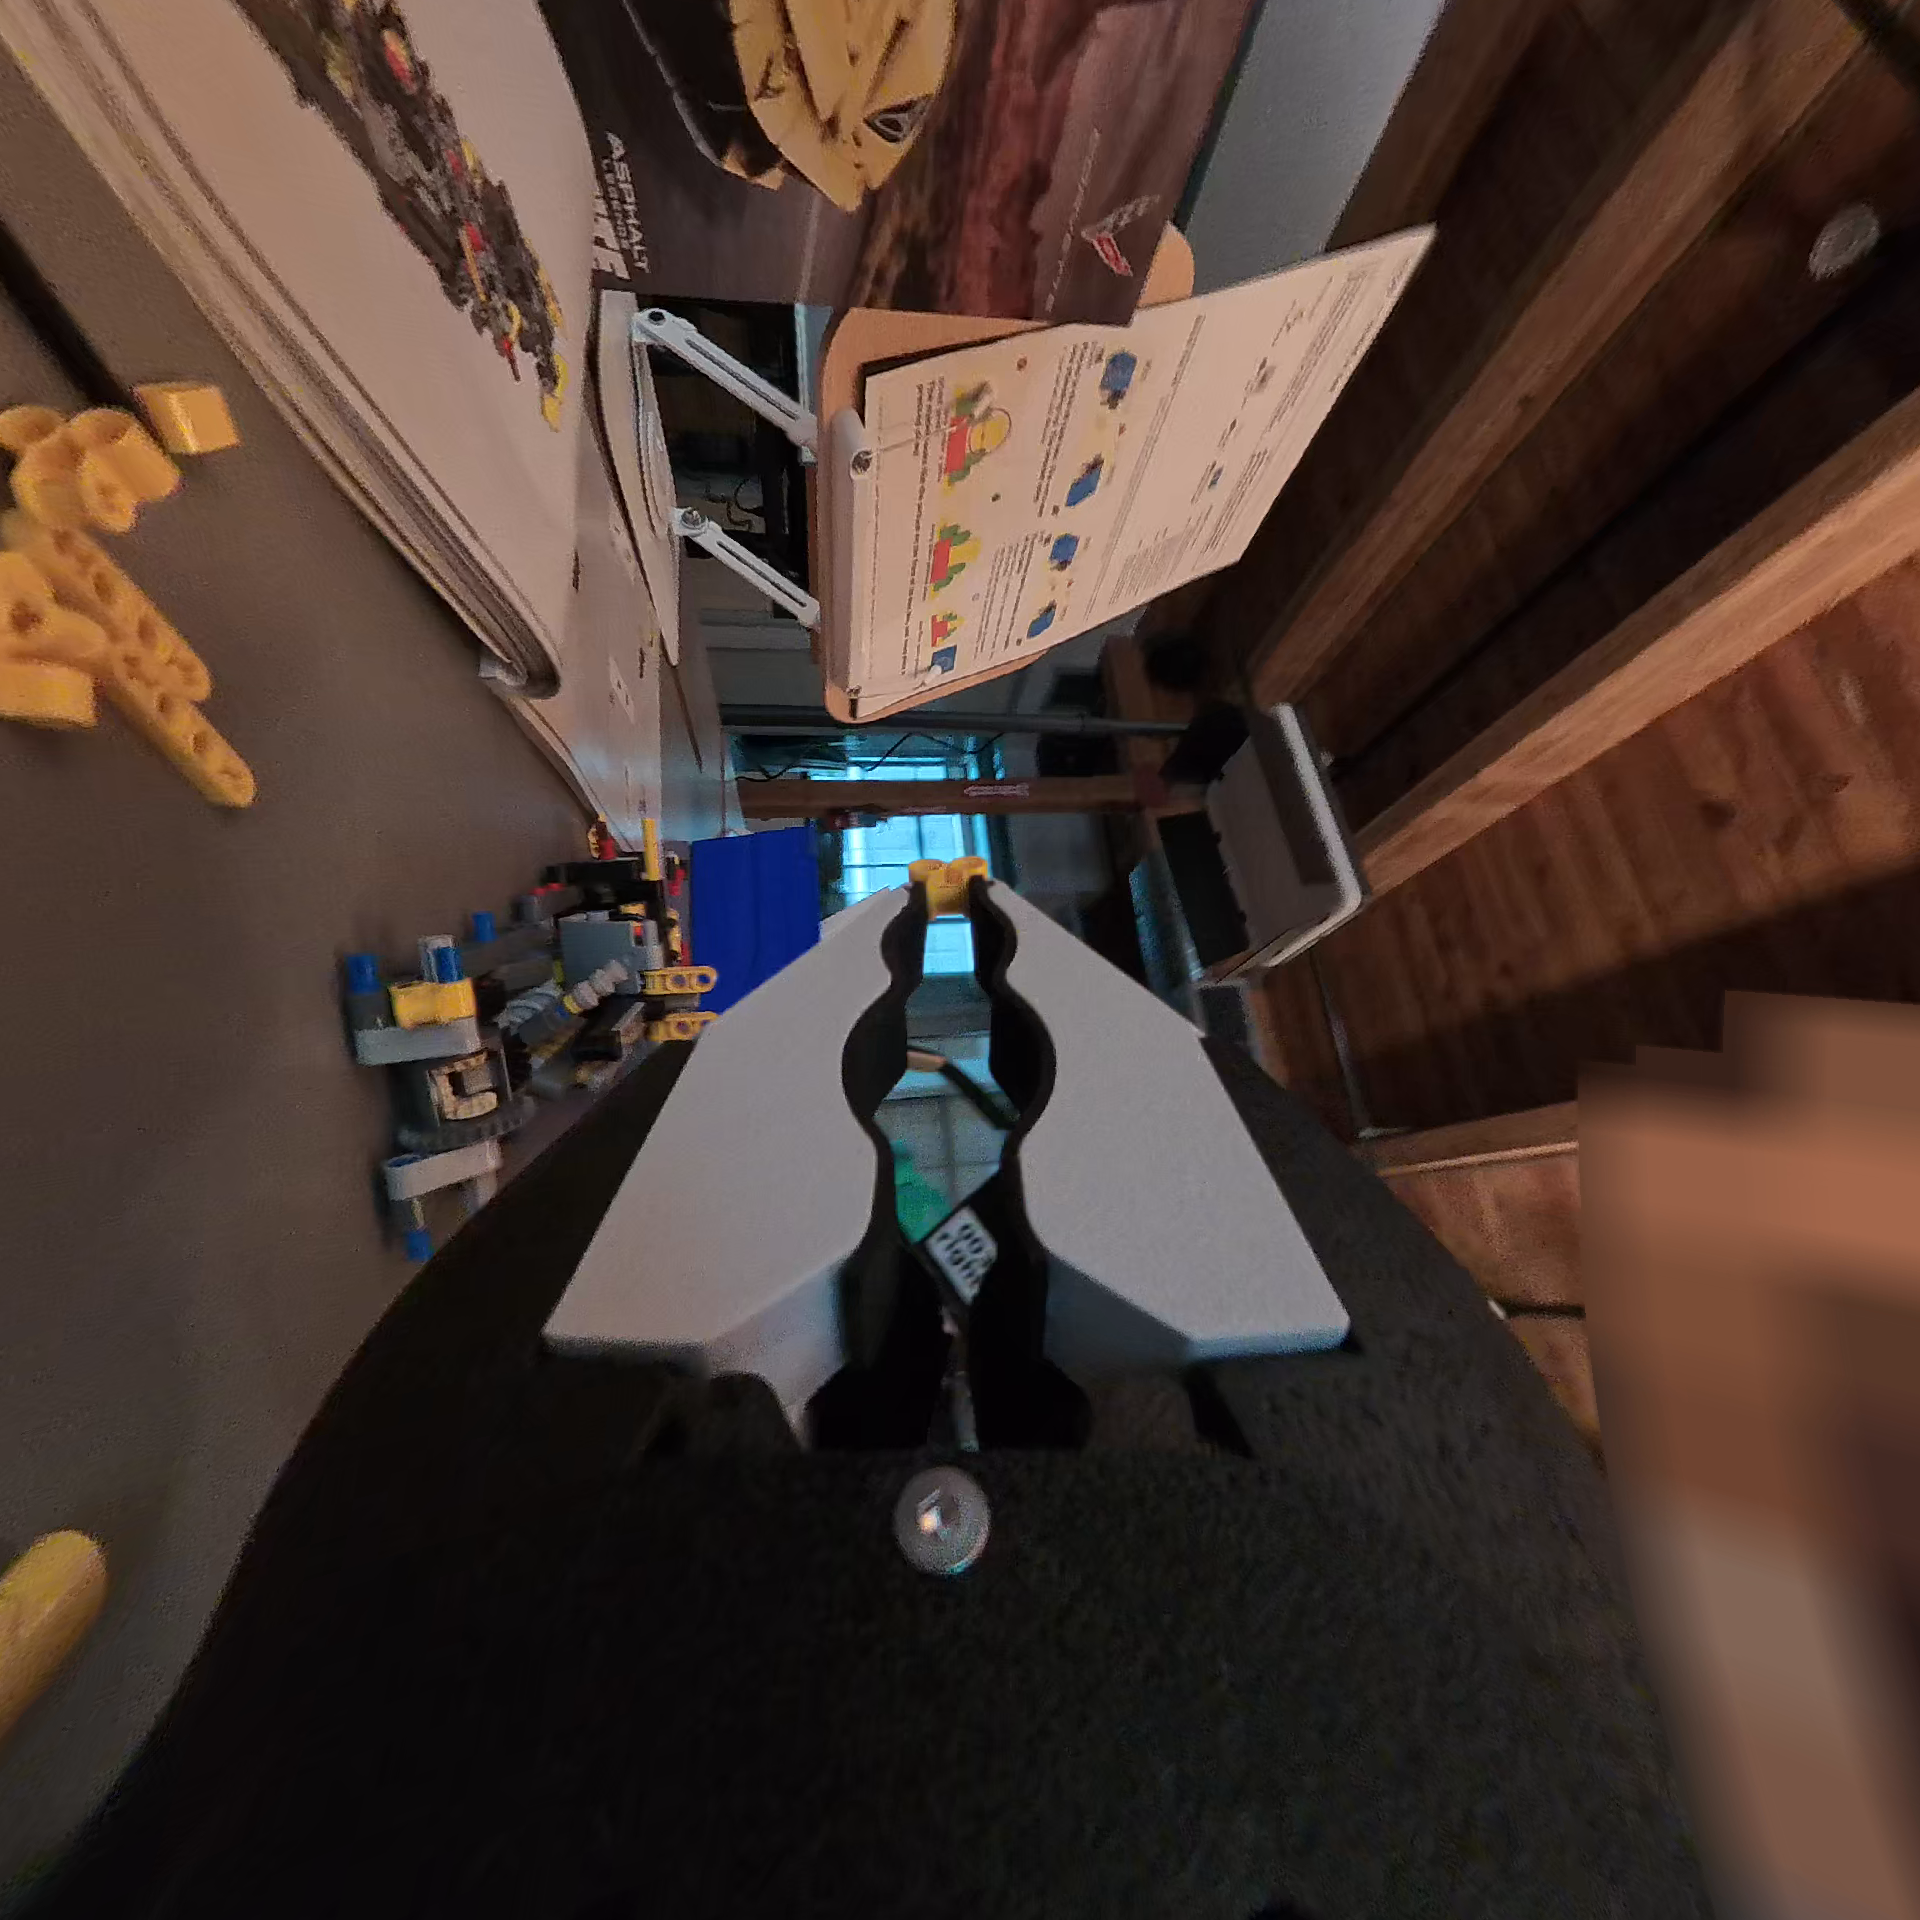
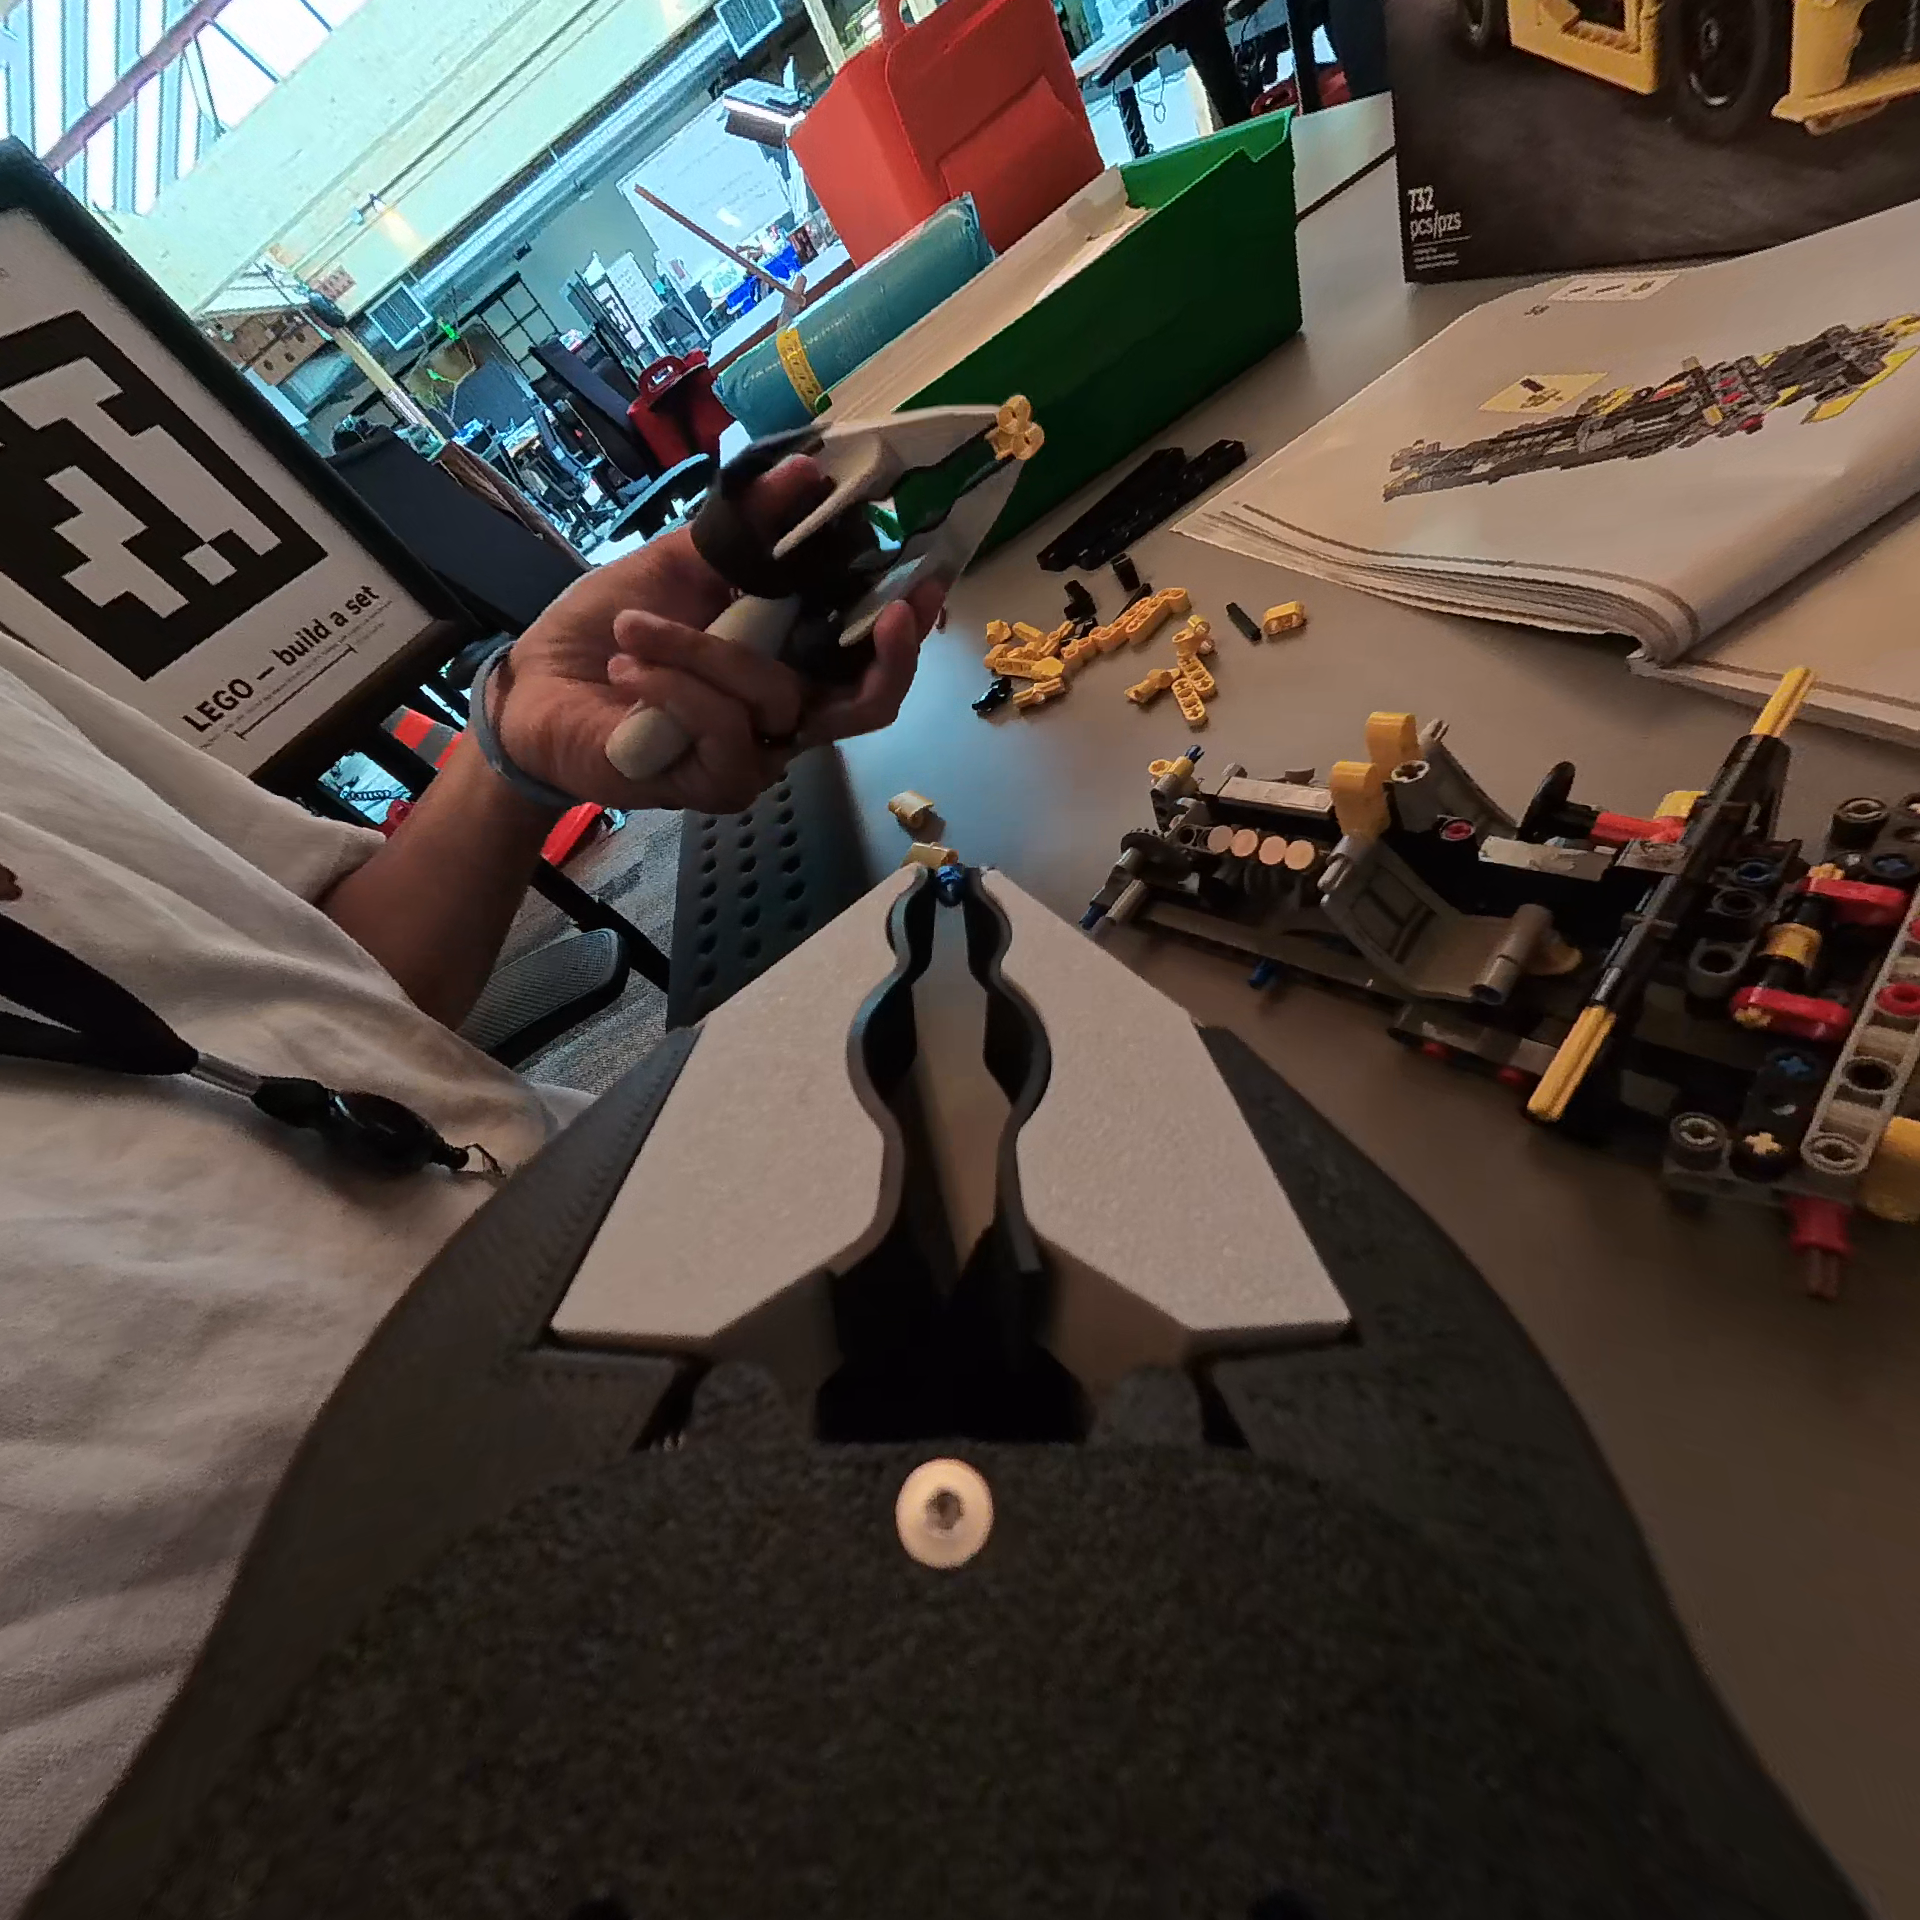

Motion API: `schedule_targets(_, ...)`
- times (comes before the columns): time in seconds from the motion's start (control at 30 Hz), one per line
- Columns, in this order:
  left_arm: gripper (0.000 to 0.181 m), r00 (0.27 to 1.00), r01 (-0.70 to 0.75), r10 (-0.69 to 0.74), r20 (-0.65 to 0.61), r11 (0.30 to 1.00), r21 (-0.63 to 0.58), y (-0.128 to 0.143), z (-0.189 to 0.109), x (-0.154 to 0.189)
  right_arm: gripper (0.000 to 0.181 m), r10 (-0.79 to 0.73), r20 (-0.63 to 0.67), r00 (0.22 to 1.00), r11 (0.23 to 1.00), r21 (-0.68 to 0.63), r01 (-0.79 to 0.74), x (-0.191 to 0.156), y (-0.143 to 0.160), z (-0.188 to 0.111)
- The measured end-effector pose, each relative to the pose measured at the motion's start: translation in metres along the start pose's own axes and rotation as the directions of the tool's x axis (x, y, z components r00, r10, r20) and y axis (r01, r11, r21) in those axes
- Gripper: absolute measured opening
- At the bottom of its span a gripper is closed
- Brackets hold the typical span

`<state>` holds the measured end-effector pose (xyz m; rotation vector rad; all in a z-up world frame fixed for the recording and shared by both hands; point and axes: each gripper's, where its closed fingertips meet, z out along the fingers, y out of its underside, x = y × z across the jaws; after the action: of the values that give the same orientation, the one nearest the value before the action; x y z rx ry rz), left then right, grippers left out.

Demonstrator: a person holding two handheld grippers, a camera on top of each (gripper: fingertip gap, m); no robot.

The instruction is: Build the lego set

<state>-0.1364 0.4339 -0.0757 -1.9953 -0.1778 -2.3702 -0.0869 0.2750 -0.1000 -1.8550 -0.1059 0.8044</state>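
Your left gripper [image 1: 948,891] pinches a yellow connector [image 2: 1016,428] at its tips, raised above the table [image 2: 1299,1403]. Your right gripper [image 2: 948,891] is clamped on a blue pin [image 2: 948,883], beside the chassis [image 2: 1507,935]; loose yellow pieces [image 2: 1101,649] lie behind.

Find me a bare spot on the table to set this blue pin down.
Bare tabletop lies in front of the partly built car, toward you. Crowded: the loose yellow pieces between car, instruction booklet and green bin.
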Motion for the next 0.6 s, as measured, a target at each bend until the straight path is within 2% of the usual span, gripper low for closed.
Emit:
schedule_targets(0.07,0.009,0.977,-0.213,0.214,0.016,0.976,-0.036,0.007,0.003,0.007,0.005,-0.001,-0.002,1.0,1.0,0.003,0.001,0.0,0.0,-0.001)
schedule_targets(0.1,0.009,0.92,-0.389,0.391,0.041,0.92,-0.048,0.01,0.003,0.01,0.005,-0.002,-0.003,1.0,1.0,0.003,0.002,0.0,0.0,-0.002)
schedule_targets(0.13,0.008,0.813,-0.576,0.578,0.063,0.816,-0.057,0.012,0.004,0.015,0.005,-0.003,-0.005,1.0,1.0,0.004,0.003,0.0,0.0,-0.003)
schedule_targets(0.17,0.009,0.668,-0.738,0.741,0.067,0.671,-0.073,0.017,0.004,0.022,0.005,-0.005,-0.007,1.0,1.0,0.005,0.005,0.0,-0.001,-0.003)
schedule_targets(0.23,0.009,0.369,-0.924,0.928,0.052,0.373,-0.086,0.029,0.004,0.035,0.005,-0.004,-0.008,1.0,1.0,0.005,0.004,0.0,-0.001,-0.005)
schedule_targets(0.27,0.009,0.257,-0.962,0.966,0.035,0.259,-0.083,0.036,0.005,0.041,0.005,-0.004,-0.008,1.0,1.0,0.006,0.004,0.0,0.0,-0.005)
schedule_targets(0.3,0.009,0.184,-0.98,0.983,0.02,0.185,-0.079,0.042,0.005,0.046,0.005,-0.003,-0.007,1.0,1.0,0.005,0.003,0.0,0.0,-0.005)
schedule_targets(0.33,0.009,0.139,-0.987,0.99,0.017,0.14,-0.074,0.045,0.005,0.048,0.005,-0.003,-0.006,1.0,1.0,0.004,0.003,0.0,0.0,-0.005)
schedule_targets(0.6,0.009,-0.111,-0.992,0.994,-0.002,-0.111,-0.059,0.06,0.006,0.05,0.005,-0.016,-0.006,1.0,1.0,0.003,0.016,-0.001,-0.002,0.0)
